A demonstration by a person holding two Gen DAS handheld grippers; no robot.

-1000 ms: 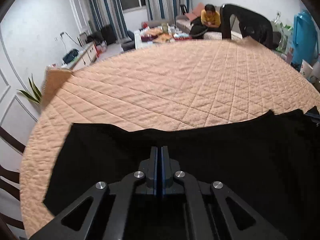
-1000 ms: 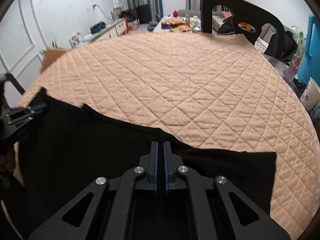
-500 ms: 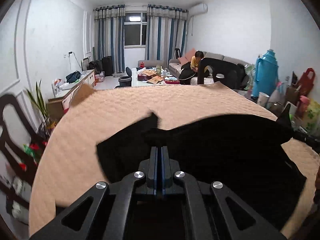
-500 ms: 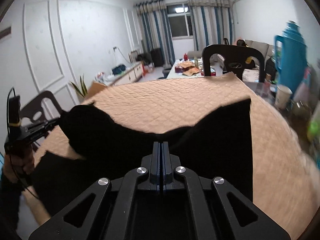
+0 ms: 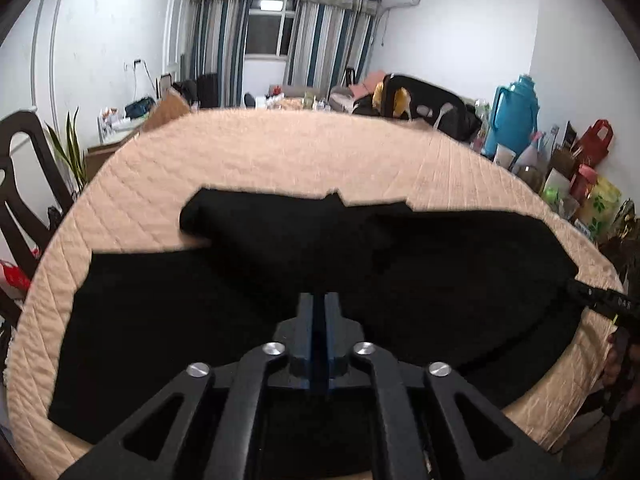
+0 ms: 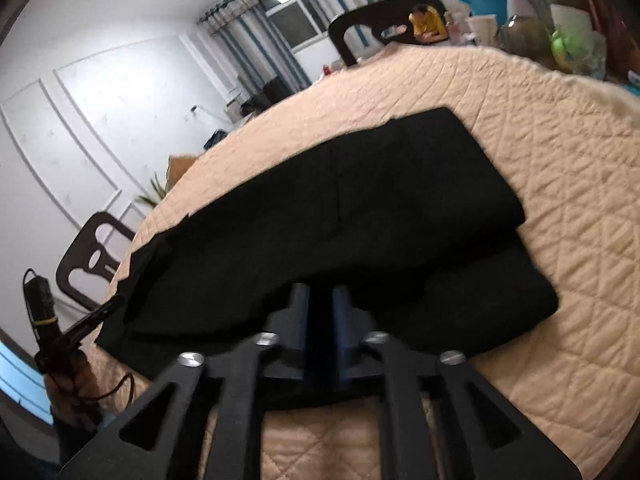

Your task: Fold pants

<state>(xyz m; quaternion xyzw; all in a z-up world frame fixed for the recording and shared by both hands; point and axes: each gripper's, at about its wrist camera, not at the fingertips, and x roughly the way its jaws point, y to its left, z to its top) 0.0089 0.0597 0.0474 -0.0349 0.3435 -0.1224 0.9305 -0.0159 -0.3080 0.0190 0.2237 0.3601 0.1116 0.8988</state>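
Observation:
Black pants (image 5: 280, 264) lie on a round table under a peach quilted cover (image 5: 304, 152), with one layer folded forward over the other. My left gripper (image 5: 319, 300) is shut on the pants' near edge. My right gripper (image 6: 320, 294) is shut on the near edge of the pants (image 6: 360, 200) at the other end. In the left wrist view the right gripper (image 5: 600, 304) shows at the far right edge. In the right wrist view the left gripper (image 6: 92, 316) shows at the lower left.
Dark chairs stand around the table (image 5: 16, 184) (image 6: 380, 24) (image 6: 88, 264). A blue thermos (image 5: 514, 116) and bags (image 5: 592, 172) crowd the right side. A person in yellow (image 6: 428, 20) sits at the back. A plant (image 5: 72, 148) stands at the left.
Both grippers lifted the near edge of the pants off the table and carried it forward. The raised layer now lies folded over the far part.

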